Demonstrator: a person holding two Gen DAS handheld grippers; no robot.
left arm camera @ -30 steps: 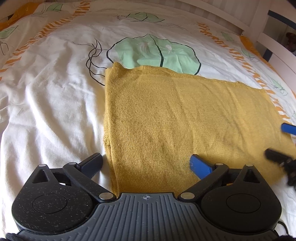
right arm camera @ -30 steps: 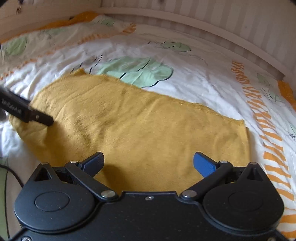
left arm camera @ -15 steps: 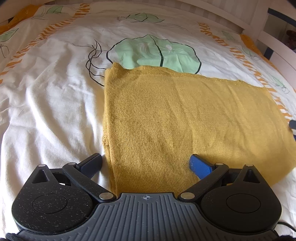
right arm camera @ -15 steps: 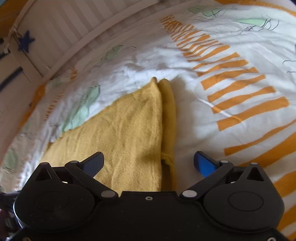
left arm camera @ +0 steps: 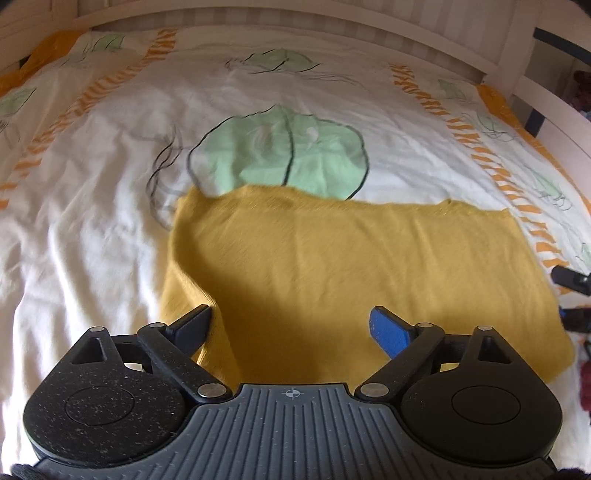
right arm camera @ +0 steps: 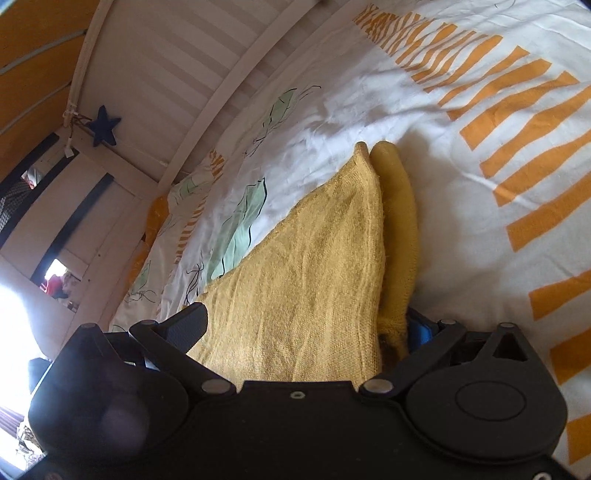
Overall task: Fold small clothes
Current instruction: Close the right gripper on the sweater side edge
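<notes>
A mustard-yellow knitted garment (left arm camera: pixel 369 266) lies flat on the white patterned bed cover (left arm camera: pixel 92 221). My left gripper (left arm camera: pixel 291 326) hovers over its near left corner with the jaws wide and closing. The cloth lies between them, rumpled beside the left finger (left arm camera: pixel 192 325), and neither pad presses on it. My right gripper (right arm camera: pixel 303 326) is rolled onto its side at the garment's (right arm camera: pixel 314 258) right end, jaws wide apart. The doubled edge lies between them, and its rolled hem hides part of the blue pad (right arm camera: pixel 419 330). The right gripper's fingertips (left arm camera: pixel 572 284) also show at the right edge of the left wrist view.
A white slatted bed rail (left arm camera: pixel 295 22) runs along the far side, and another rail (left arm camera: pixel 546 96) stands at the right. A blue star (right arm camera: pixel 105 125) hangs on the frame's corner. The bed cover (right arm camera: pixel 461 184) around the garment carries orange stripes and green leaf prints.
My left gripper has risen and pulled back, its jaws narrowing slightly, and the cloth's left edge has rumpled. My right gripper has rolled sideways and moved to the garment's right end.
</notes>
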